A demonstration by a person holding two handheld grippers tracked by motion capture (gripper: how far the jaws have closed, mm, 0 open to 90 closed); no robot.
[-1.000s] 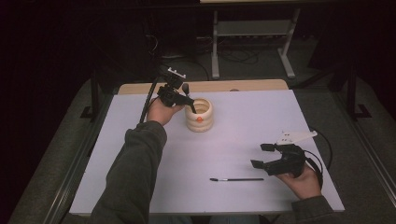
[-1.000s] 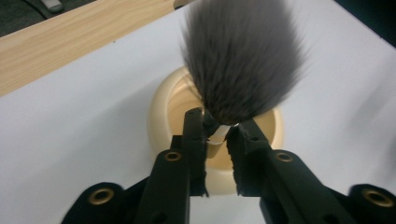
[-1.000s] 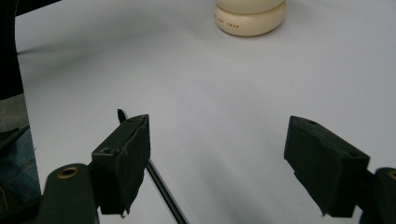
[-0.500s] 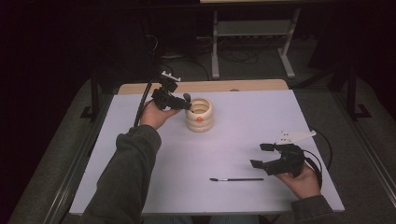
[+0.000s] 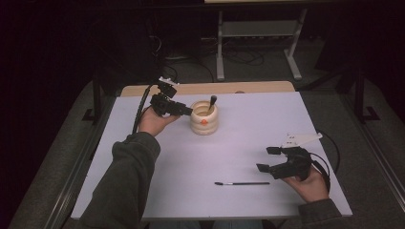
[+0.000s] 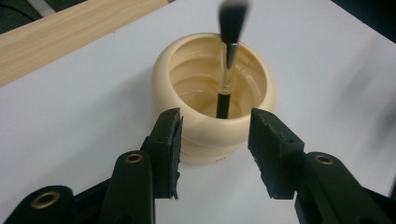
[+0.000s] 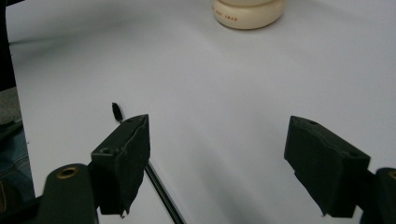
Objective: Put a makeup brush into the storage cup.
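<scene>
**Brush stands in the cup; second brush on the counter**

Left gripper (image 5: 184,110) sits just beside the cream ribbed cup (image 5: 204,119), at the far left part of the white counter (image 5: 248,138). Its jaws have just been opening and now stand about half apart, nothing between them, pads off the cup wall. A dark brush (image 5: 211,103) stands in the cup, bristles up, leaning on the far rim.

Right gripper (image 5: 270,160) hovers low at the near right of the counter, jaws wide, holding nothing. A second brush (image 5: 241,183) lies flat on the counter just beside it, on the near side.

Risks, as judged:
- The cup looks light and the left gripper is close; a sideways nudge on withdrawal could shift or tip it and spill the standing brush.
- The leaning brush could roll along the rim if the cup is bumped.
- The flat brush has a thin handle; a wide gripper coming down off-line could push it away rather than pinch it.

Views compared:
- Left gripper view shows the cup interior (image 6: 212,88), with the brush handle (image 6: 224,100) resting on its floor and a clear section below the bristles; the high view gives no such detail.
- Right gripper view shows the flat brush (image 7: 159,186) running under its left-hand jaw.
- The high view alone gives both hands' layout.
</scene>
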